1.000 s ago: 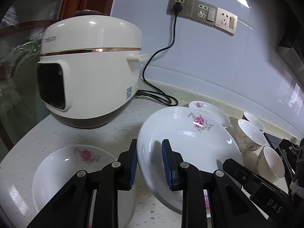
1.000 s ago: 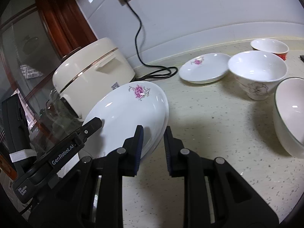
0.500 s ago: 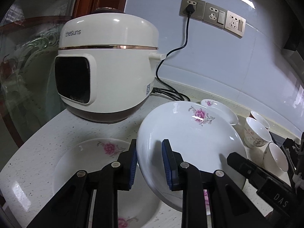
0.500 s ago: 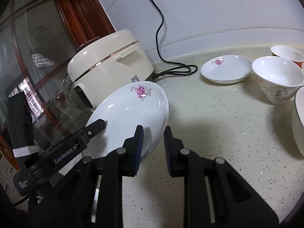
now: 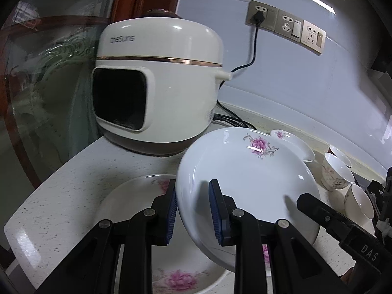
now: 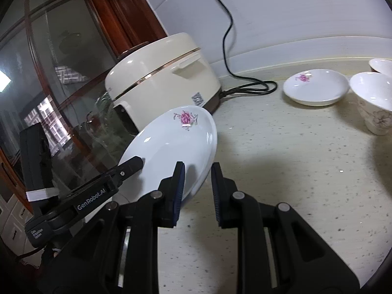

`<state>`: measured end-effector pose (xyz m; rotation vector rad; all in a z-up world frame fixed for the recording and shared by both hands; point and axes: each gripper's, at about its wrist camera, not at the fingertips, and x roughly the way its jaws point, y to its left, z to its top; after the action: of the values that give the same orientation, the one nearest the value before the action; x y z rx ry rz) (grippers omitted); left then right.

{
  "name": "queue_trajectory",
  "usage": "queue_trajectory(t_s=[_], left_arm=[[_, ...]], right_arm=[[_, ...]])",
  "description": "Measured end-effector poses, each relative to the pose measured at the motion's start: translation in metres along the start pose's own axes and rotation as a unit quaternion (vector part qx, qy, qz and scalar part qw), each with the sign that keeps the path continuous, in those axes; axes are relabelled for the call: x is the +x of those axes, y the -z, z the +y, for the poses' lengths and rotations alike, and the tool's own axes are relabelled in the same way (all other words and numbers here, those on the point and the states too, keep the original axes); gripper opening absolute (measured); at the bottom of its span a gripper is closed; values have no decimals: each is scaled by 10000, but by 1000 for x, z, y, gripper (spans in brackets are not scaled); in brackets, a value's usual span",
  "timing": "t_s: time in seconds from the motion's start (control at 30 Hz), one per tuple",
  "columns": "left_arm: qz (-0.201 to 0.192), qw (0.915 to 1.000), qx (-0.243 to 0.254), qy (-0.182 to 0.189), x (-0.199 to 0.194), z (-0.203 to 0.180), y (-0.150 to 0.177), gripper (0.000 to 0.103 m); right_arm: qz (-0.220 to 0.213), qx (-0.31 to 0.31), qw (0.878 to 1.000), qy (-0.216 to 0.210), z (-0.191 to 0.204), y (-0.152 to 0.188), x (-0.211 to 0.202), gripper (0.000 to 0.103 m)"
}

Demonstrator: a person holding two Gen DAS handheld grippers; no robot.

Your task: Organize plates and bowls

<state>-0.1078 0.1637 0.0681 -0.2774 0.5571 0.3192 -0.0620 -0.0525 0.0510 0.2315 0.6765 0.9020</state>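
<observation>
- The left gripper [image 5: 192, 210] is clenched on the near rim of a white plate [image 5: 247, 181] with a pink flower; its blue pads sit 1 on each face of the rim.
- The right gripper [image 6: 196, 187] grasps the same plate [image 6: 171, 147] at its opposite edge, so the plate hangs tilted between the 2 grippers, clear of the counter [image 6: 294, 159].
- Below the held plate, a 2nd flowered plate [image 5: 137, 208] lies flat on the counter, in front of the rice cooker [image 5: 159, 85].
- The cooker's cord [image 5: 254, 46] runs up to a wall socket [image 5: 261, 17].
- Farther along the counter, well apart from the held plate, lies a small dish [image 6: 316, 87] with a pink flower.
- Just beside the dish stand white bowls: 1 patterned bowl [image 6: 374, 98] and another bowl [image 6: 382, 65] behind it.
</observation>
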Motion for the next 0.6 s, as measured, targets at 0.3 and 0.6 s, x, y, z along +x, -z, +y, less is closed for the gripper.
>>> queue_trajectory(t_s=[0.3, 0.6], left_arm=[[-20, 9999, -24, -135, -6, 17, 1, 28], [308, 9991, -230, -179, 6, 49, 7, 29]], right_arm=[[117, -47, 9999, -112, 16, 5, 11, 25], [572, -209, 9979, -202, 36, 10, 35, 25]])
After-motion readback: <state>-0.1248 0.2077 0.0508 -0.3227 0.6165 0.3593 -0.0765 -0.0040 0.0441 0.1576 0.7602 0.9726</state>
